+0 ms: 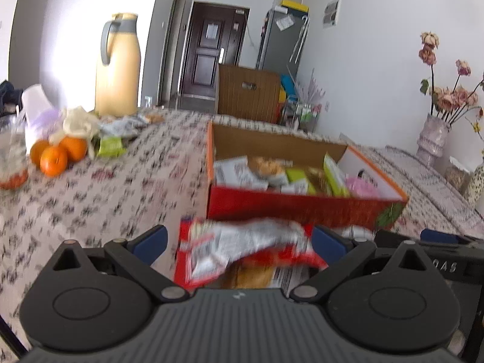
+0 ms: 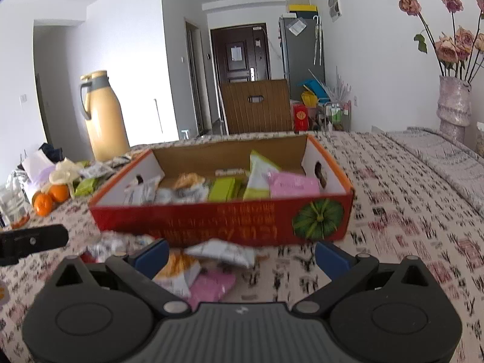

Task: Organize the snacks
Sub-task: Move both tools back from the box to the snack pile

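- A yellow thermos jug (image 1: 118, 66), three oranges (image 1: 57, 154) and a vase of dried roses (image 2: 453, 106) stand on the patterned tablecloth (image 2: 408, 227).
- The red cardboard box (image 2: 224, 220) holds green, pink and white snack packets (image 2: 257, 184).
- The left gripper (image 1: 239, 239) is spread wide over a red-and-silver snack packet (image 1: 242, 248); whether they touch is unclear.
- The right gripper (image 2: 242, 254) is spread wide above loose packets (image 2: 196, 272) before the box.

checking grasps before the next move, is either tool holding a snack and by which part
Neither. The left tool is open around a red and silver packet without pinching it; the right tool is open above loose packets on the table.
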A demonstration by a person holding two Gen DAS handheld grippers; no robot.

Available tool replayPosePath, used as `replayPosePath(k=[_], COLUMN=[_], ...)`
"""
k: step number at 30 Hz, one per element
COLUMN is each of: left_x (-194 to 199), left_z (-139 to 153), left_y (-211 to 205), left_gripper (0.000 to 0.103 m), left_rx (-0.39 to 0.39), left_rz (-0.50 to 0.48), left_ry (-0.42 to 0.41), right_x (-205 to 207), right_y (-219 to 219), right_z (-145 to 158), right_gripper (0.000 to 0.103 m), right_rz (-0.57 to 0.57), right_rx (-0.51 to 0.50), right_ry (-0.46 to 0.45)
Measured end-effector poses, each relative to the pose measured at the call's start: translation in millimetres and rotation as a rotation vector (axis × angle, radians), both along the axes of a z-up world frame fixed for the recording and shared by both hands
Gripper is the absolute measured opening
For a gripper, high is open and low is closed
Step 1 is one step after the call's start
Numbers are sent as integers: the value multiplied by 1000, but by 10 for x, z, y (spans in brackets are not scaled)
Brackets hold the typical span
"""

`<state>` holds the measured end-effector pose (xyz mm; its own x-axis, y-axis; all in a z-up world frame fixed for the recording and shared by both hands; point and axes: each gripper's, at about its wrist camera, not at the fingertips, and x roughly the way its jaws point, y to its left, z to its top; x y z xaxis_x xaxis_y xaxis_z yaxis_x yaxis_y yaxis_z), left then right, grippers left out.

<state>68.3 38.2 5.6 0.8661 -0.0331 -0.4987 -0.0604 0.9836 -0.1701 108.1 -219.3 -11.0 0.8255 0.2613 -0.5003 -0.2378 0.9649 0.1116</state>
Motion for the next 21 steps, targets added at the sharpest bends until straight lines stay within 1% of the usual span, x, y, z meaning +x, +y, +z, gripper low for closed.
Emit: replayPosePath(k=[3, 6, 14, 18, 21], left_x=[-57, -86, -132, -135, -143], left_z=[-69, -78, -53, -51, -55], left_y=[28, 48, 65, 99, 143], left_gripper=[103, 103, 103, 103, 103], left_rx=[6, 5, 3, -2, -7], left_rz=[8, 16, 17, 28, 36], left_ry=[22, 26, 20, 21, 22], right_x=[-44, -65, -130, -59, 45], right_y=[-19, 0, 241, 402, 528], right_z=[-74, -123, -157, -250, -305], right_gripper=[103, 103, 103, 103, 103], right_rz=[-1, 5, 86, 118, 110], right_rx=[-5, -2, -16, -47, -76], right_ry=[23, 42, 65, 109, 137])
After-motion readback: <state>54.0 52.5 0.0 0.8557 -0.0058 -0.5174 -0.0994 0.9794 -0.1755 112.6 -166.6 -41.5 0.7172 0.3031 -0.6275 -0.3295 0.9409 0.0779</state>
